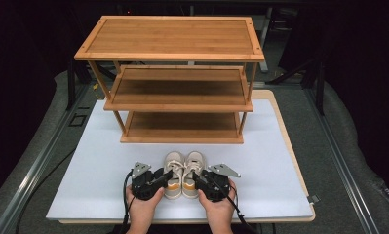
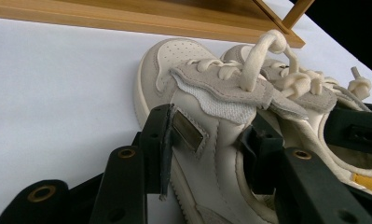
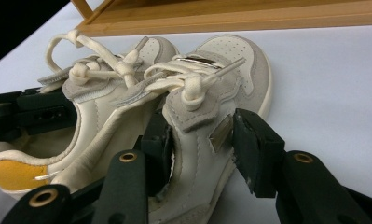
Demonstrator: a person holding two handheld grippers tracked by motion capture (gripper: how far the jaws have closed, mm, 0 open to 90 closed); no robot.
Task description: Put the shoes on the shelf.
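A pair of cream sneakers with grey suede trim stands side by side, toes toward the rack, on the white board. My left gripper (image 1: 165,176) (image 2: 214,149) straddles the outer wall of the left shoe (image 1: 173,161) (image 2: 193,60), one pad against the outside and the other jaw down in the opening. My right gripper (image 1: 197,178) (image 3: 200,144) clamps the outer wall of the right shoe (image 1: 194,161) (image 3: 230,56) the same way. Both shoes rest flat on the board, laces tied. An orange heel lining (image 3: 11,175) shows inside the left shoe.
A three-shelf wooden rack (image 1: 182,132) stands just beyond the shoes, its shelves bare. The white board (image 1: 94,170) lies on a grey table with a metal rail (image 1: 41,161) at the left. Dark surroundings lie beyond the table edges.
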